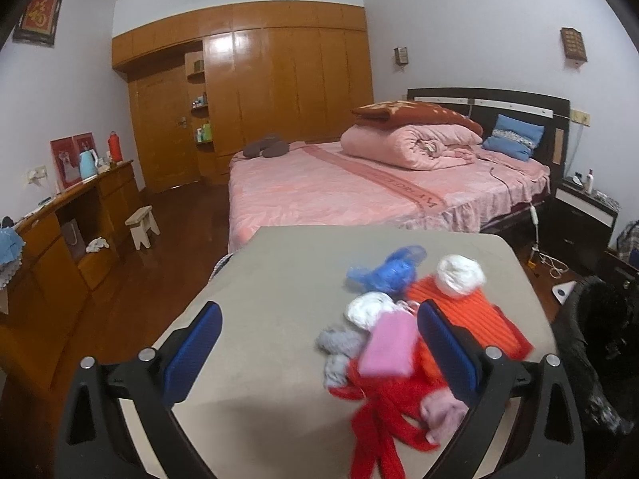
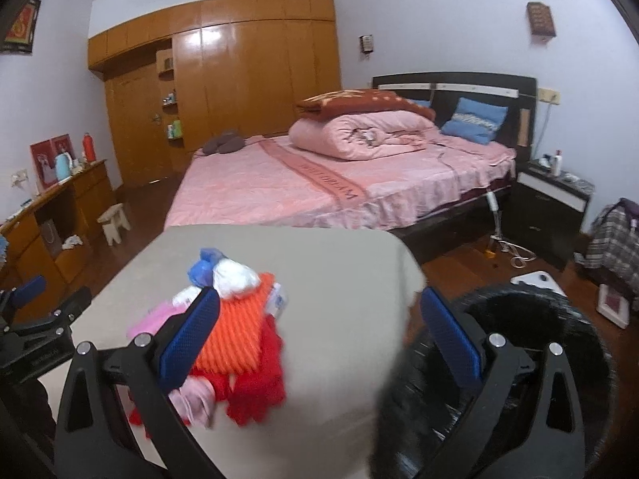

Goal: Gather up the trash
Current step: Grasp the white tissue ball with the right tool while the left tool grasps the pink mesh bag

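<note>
A beige table (image 1: 279, 279) stands in a bedroom, and on its right half lies a loose heap of soft litter, close to both grippers. The left gripper (image 1: 319, 353) hangs over the near side of the table with its blue fingers spread wide and nothing between them; its right finger stands just in front of the heap. The right gripper (image 2: 319, 331) is likewise spread and empty, its left finger over the heap and its right finger above the black-lined bin (image 2: 519, 359) that sits just off the table's right edge. I judge that collecting has yet to start: nothing is held, and the heap looks whole. The next move probably calls for lowering one gripper onto a single piece, closing on it, then carrying it over the table edge to the bin. The heap is a jumble: a pink packet (image 1: 385, 345) nearest, red strips (image 1: 379, 423) trailing towards the camera, an orange ribbed piece (image 1: 475, 311), a grey wad (image 1: 339, 339), two white crumpled balls (image 1: 459, 273) and a blue plastic scrap (image 1: 383, 269) at the far end. They overlap, so a pinch may drag neighbours along. Beyond the table are a pink bed (image 1: 339, 187) and a wooden wardrobe (image 1: 279, 80).
</note>
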The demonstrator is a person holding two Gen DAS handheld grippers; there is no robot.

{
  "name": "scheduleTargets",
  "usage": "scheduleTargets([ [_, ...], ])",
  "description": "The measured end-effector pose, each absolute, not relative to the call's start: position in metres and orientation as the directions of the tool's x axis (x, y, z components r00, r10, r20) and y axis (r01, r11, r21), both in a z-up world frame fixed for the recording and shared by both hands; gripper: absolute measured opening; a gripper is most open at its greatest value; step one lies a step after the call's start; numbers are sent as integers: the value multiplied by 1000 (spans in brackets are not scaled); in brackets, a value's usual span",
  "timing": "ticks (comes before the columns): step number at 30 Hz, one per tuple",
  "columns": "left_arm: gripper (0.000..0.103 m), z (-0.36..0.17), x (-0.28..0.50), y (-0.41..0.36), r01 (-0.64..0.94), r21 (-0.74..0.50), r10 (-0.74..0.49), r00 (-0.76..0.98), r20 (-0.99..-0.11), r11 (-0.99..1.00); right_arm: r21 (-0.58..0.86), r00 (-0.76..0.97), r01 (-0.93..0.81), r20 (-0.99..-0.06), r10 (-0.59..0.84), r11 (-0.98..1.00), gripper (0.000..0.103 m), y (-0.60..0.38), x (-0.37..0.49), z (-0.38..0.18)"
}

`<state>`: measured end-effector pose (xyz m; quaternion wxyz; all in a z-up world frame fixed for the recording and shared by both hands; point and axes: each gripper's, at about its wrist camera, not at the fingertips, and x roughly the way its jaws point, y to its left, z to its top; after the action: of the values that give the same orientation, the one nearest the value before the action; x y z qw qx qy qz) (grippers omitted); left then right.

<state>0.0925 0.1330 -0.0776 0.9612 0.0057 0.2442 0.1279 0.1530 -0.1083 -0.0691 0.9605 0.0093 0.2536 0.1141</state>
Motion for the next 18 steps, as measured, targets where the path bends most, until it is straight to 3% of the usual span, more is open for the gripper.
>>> scheduleTargets([
  [7, 90, -89, 142, 167, -279, 65, 274, 830, -486, 958, 77, 814, -263, -518, 264, 962, 93, -69, 198, -87],
  [18, 87, -107, 192, 188, -261, 63, 254, 807, -533, 963, 96, 725, -350, -602, 334, 932, 79, -19, 253, -116],
])
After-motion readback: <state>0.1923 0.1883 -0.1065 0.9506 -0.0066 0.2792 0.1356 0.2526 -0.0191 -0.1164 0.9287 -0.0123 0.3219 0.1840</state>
